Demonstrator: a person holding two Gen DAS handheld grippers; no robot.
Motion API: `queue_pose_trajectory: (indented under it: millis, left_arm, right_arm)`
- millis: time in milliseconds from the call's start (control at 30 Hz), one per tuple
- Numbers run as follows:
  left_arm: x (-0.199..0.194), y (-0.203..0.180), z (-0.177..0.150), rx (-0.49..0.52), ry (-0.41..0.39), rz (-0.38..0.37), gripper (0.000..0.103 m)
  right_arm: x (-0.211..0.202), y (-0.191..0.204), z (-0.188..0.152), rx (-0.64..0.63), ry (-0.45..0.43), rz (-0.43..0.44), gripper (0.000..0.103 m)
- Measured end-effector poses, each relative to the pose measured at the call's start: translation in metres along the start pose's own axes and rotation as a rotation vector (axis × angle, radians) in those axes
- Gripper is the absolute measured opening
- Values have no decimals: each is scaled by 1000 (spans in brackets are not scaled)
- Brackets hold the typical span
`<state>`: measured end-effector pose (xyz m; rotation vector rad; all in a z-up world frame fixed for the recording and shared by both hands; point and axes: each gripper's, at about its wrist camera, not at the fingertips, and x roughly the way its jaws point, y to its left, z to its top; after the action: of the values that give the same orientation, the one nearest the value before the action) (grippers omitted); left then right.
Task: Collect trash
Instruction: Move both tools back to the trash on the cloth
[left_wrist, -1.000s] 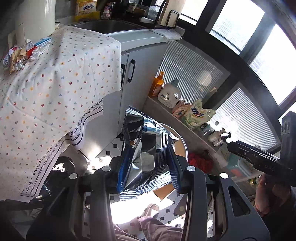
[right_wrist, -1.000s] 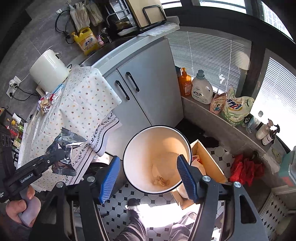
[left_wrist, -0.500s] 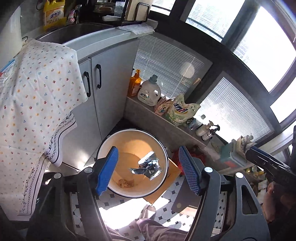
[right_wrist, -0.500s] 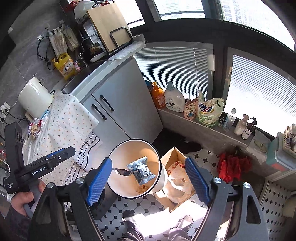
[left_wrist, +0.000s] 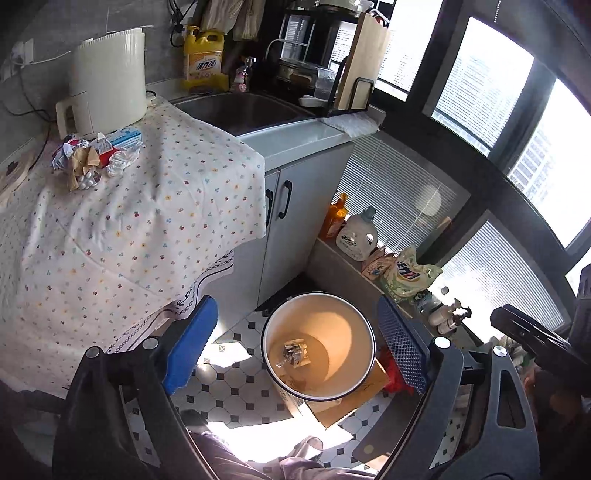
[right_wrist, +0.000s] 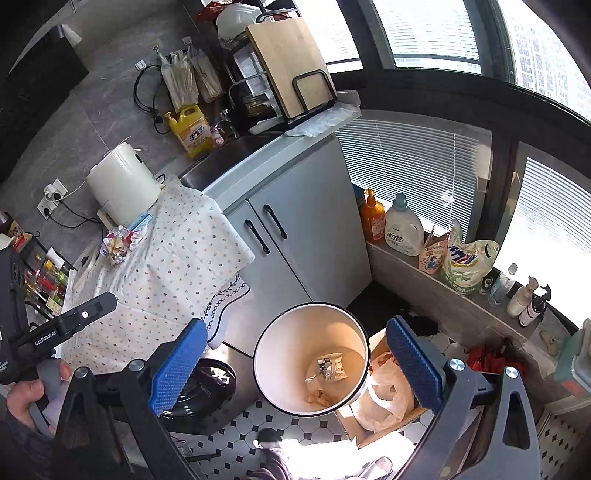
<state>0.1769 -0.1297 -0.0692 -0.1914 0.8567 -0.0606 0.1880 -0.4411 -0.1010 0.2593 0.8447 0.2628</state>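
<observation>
A white round bin (left_wrist: 360, 328) stands on the tiled floor, also in the right wrist view (right_wrist: 273, 332). A silver foil wrapper (left_wrist: 294, 352) lies at its bottom, seen too in the right wrist view (right_wrist: 330, 367). My left gripper (left_wrist: 295, 347) is open and empty, high above the bin. My right gripper (right_wrist: 295, 360) is open and empty, also above the bin. A pile of crumpled wrappers and trash (left_wrist: 92, 157) lies on the flowered tablecloth (left_wrist: 140, 229), also in the right wrist view (right_wrist: 120, 243).
A white kettle (left_wrist: 107, 77) stands behind the pile. A sink (left_wrist: 240, 107) and grey cabinet (left_wrist: 295, 229) are right of the table. A cardboard box with a plastic bag (right_wrist: 384, 398) sits beside the bin. Detergent bottles (right_wrist: 402, 229) line the window ledge.
My left gripper opened and dropped the foil wrapper, which fell to the bottom of the bin. Both grippers have since risen higher above the bin.
</observation>
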Motion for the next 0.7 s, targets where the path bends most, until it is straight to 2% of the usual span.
queue_pose_trajectory:
  millis: [100, 300, 500, 700]
  left_arm:
    - [-26, 20, 0, -50, -61, 56, 94]
    - [-62, 65, 3, -143, -135, 144, 94]
    - [-89, 110, 4, -231, -199, 198, 94]
    - [-94, 160, 10, -282, -235, 215, 94]
  right_arm:
    - [6, 22, 9, -47, 2, 53, 95]
    - [22, 76, 22, -140, -8, 109, 95]
    - [38, 130, 35, -213, -8, 162, 95]
    - [68, 182, 49, -255, -22, 183, 95]
